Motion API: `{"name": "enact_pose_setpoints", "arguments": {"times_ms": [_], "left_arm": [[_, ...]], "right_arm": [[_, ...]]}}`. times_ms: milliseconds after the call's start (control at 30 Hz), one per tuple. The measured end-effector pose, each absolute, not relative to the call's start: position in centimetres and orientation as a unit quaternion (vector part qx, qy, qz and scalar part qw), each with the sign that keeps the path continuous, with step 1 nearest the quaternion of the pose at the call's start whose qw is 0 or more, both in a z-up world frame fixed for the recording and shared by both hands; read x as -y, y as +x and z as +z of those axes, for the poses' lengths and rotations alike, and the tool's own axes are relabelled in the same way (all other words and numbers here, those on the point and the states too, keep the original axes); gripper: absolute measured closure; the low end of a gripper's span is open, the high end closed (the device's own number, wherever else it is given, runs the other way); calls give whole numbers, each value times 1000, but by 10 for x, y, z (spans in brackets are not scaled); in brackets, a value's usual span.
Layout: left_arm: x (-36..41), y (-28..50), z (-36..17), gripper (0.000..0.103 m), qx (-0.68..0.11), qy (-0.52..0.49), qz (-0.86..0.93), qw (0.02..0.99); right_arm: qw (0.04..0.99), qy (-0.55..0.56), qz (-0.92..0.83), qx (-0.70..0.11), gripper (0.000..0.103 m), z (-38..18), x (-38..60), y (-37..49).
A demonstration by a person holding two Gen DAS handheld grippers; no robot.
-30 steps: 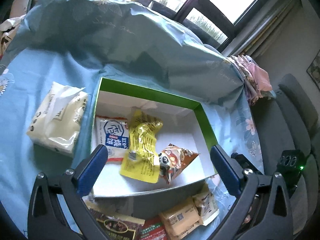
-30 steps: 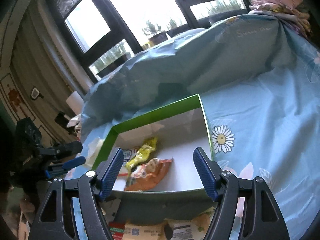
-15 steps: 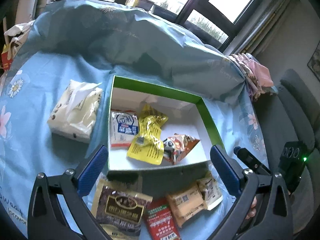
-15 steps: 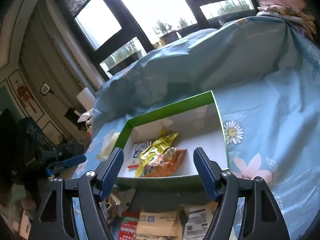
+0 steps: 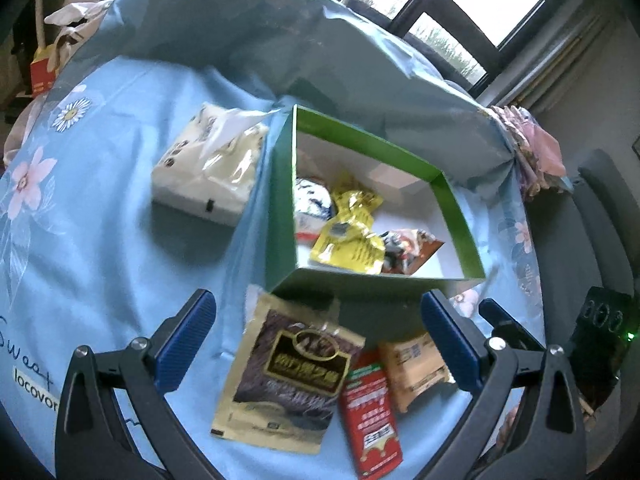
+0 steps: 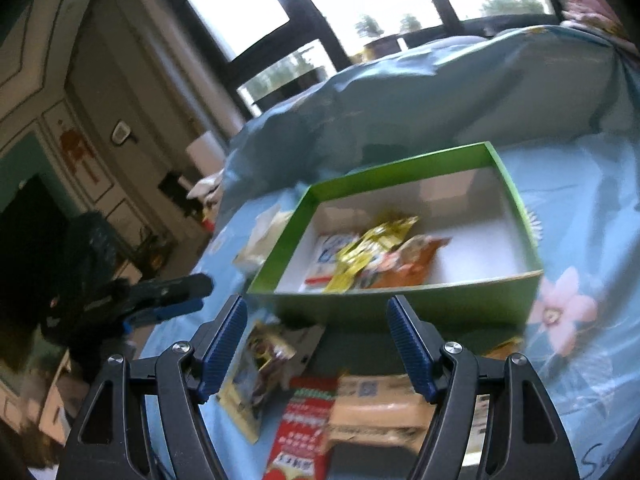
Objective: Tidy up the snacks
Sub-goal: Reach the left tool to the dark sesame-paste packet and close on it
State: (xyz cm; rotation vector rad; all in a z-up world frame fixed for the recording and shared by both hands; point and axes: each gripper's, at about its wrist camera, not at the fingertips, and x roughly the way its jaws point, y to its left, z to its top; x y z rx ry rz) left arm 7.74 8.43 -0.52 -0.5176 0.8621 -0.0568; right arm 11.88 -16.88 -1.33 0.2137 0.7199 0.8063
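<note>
1. Left gripper (image 5: 318,338): jaws spread wide, nothing between the pads, same as a second ago; it has pulled back toward the near side.
2. Right gripper (image 6: 316,344): jaws spread, empty, unchanged; also backed off, view blurred.
3. Green box (image 5: 280,208) now sits farther off than before, on the blue flowered cloth (image 5: 100,220). Inside it are a yellow packet (image 5: 348,240), a white-blue packet (image 5: 314,202) to its left and an orange packet (image 5: 416,248) to its right.
4. Newly in full view near the box's front wall: brown-gold pouch (image 5: 288,376), red packet (image 5: 370,408) right of it, tan packet (image 5: 412,368) further right, all flat on the cloth.
5. White tissue pack (image 5: 208,168) lies left of the box, apart from it.
</note>
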Motion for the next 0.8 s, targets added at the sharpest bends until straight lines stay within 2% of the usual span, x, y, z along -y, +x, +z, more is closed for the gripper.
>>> {"name": "enact_pose_setpoints", "arguments": {"times_ms": [800], "left_arm": [[-102,59,-51,1,-447,-285,-64,846]], "right_arm": [[804,5,443,-396,30,-57,97,70]]}}
